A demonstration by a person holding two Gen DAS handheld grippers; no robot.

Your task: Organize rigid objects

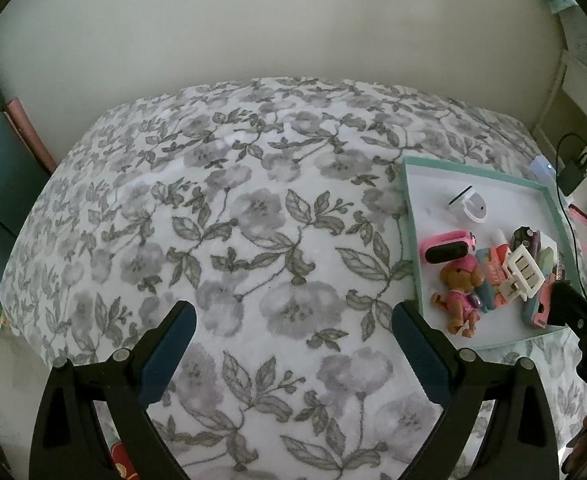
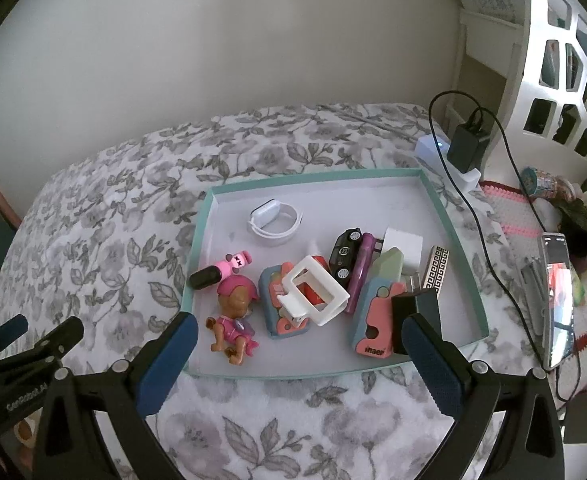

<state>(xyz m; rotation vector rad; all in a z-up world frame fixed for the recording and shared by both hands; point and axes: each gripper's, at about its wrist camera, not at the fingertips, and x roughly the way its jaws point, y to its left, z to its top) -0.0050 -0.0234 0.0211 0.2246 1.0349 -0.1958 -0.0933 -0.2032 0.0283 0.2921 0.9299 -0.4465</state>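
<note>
While both grippers hover with fingers spread wide and nothing between them, a shallow white tray with a teal rim (image 2: 449,208) sits on a bed covered in a grey floral sheet (image 1: 221,216), holding a jumble of small rigid things. The left gripper (image 1: 293,344) hangs over bare sheet, with the tray off to its right. The right gripper (image 2: 299,354) is released just above the tray's near edge.

Toward the tray's far side lies a white wristband with a small white module (image 2: 274,220), apart from the rest. At the left wall, a pink and black toy piece with a crossed-eye face (image 2: 223,267) lies partly over the rim, just beyond a brown puppy figure in a pink outfit and cap (image 2: 235,322). In the middle, a white plastic frame-like clip (image 2: 313,294) rests on a blue and salmon foam-like block (image 2: 273,304). To the right cluster a black toy car (image 2: 345,256), a purple bar (image 2: 359,274), a white cube charger (image 2: 403,250), a pale green piece (image 2: 391,266), a black-and-gold Greek-key strip (image 2: 437,270), a second blue and salmon block (image 2: 373,328) and a black box-like item (image 2: 415,308). Beside the bed, a black adapter with a cable (image 2: 467,146) is plugged into a white power strip (image 2: 433,148), and a phone (image 2: 558,300) lies nearby.
</note>
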